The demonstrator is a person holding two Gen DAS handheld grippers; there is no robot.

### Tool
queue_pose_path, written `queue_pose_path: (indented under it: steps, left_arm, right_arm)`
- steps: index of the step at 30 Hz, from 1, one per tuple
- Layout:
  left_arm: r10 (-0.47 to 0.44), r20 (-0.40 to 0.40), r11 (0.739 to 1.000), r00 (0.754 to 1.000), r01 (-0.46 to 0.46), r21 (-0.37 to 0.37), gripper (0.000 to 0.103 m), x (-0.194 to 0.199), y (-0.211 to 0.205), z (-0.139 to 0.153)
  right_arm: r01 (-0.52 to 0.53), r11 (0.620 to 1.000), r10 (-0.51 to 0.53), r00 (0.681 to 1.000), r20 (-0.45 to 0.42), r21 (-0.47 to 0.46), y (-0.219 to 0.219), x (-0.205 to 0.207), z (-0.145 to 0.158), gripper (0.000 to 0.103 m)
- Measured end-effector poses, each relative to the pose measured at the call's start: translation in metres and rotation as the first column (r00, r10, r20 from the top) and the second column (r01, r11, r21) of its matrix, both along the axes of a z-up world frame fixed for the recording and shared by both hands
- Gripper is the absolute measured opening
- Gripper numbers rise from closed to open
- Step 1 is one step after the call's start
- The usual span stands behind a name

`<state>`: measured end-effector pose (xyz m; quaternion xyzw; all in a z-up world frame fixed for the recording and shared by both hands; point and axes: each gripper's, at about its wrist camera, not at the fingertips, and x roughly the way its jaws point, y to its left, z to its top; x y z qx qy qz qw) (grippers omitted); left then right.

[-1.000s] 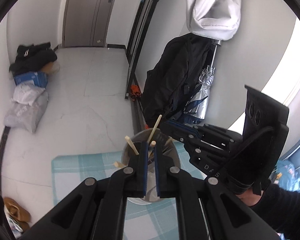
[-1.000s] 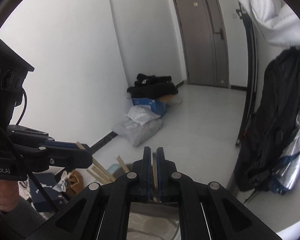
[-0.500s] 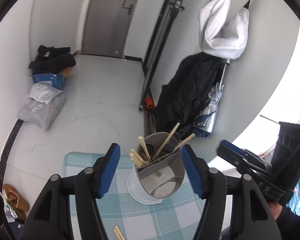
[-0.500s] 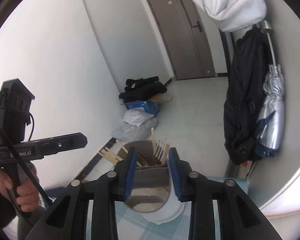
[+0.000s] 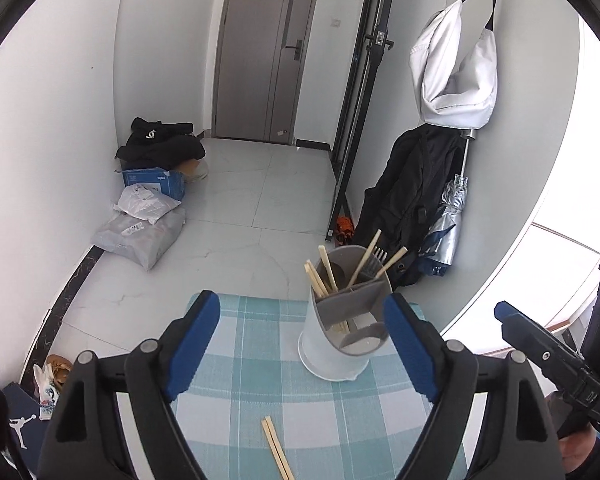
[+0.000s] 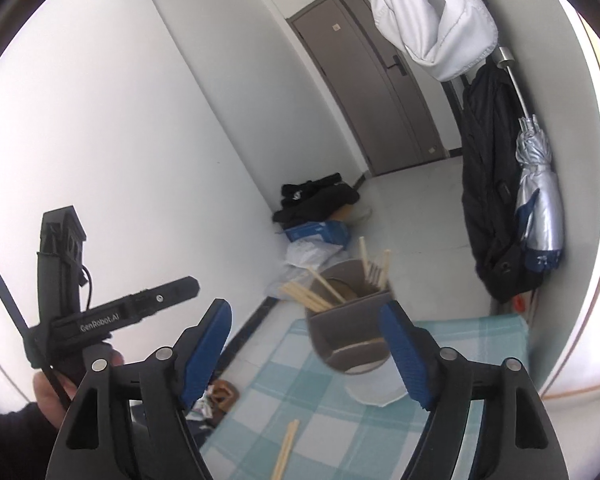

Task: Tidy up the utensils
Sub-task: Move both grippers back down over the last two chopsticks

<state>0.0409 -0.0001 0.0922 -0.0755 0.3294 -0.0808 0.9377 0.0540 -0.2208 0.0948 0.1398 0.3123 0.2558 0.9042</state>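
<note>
Just now both grippers have let go and drawn back from the utensil holder (image 5: 346, 312). The left gripper (image 5: 300, 348) had its fingers pressed together over the holder a second ago; its jaws have just been opening and now stand spread wide with nothing between them but the checked cloth (image 5: 236, 400). The right gripper (image 6: 306, 348) has done the same: jaws just opened, fingers apart, the holder standing beyond them untouched. The holder sits upright near the far edge of the tabletop, toward its right corner as the left wrist view shows it, with chopsticks (image 5: 320, 276) and a fork (image 5: 374, 266) standing in its compartments. So that drop looks finished. One pair of chopsticks (image 5: 276, 452) lies loose on the cloth toward the near edge, well apart from the holder, and probably wants picking up next.
</note>
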Motion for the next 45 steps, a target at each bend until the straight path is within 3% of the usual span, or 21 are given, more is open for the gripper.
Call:
queue_pose_path:
  steps: [5, 7, 19, 29, 32, 36, 45]
  left_arm:
    - [0.06, 0.017, 0.998, 0.998, -0.06, -0.01, 0.084, -0.02, 0.006, -0.015]
    - [0.075, 0.019, 0.997, 0.997, -0.075, -0.011, 0.09, -0.026, 0.008, -0.023]
    - [0.132, 0.033, 0.991, 0.991, -0.132, 0.01, 0.09, -0.042, 0.022, -0.065]
    - [0.198, -0.092, 0.978, 0.976, -0.203, -0.054, 0.09, -0.04, 0.058, -0.103]
    - [0.226, -0.103, 0.972, 0.969, -0.231, -0.035, 0.09, -0.041, 0.063, -0.108]
    - [0.21, -0.187, 0.971, 0.96, -0.227, -0.073, 0.09, -0.036, 0.074, -0.12]
    - [0.23, -0.247, 0.948, 0.941, -0.274, -0.16, 0.09, -0.03, 0.099, -0.123]
  right_arm:
    - [-0.013, 1.0, 0.013, 1.0, 0.001, -0.019, 0.01, -0.024, -0.007, 0.08]
    - [-0.012, 1.0, 0.013, 1.0, 0.004, -0.021, 0.013, -0.034, -0.011, 0.084]
    - [0.028, 0.987, -0.034, 0.999, -0.036, -0.16, 0.034, -0.06, -0.051, 0.086]
    - [-0.027, 0.951, -0.026, 0.986, -0.165, -0.308, 0.062, -0.047, -0.093, 0.086]
    - [-0.034, 0.943, -0.037, 0.978, -0.206, -0.331, 0.07, -0.04, -0.107, 0.086]
    - [-0.08, 0.929, -0.036, 0.952, -0.304, -0.362, 0.084, -0.028, -0.132, 0.086]
    - [-0.212, 0.86, -0.013, 0.9, -0.435, -0.464, 0.124, -0.009, -0.184, 0.083]
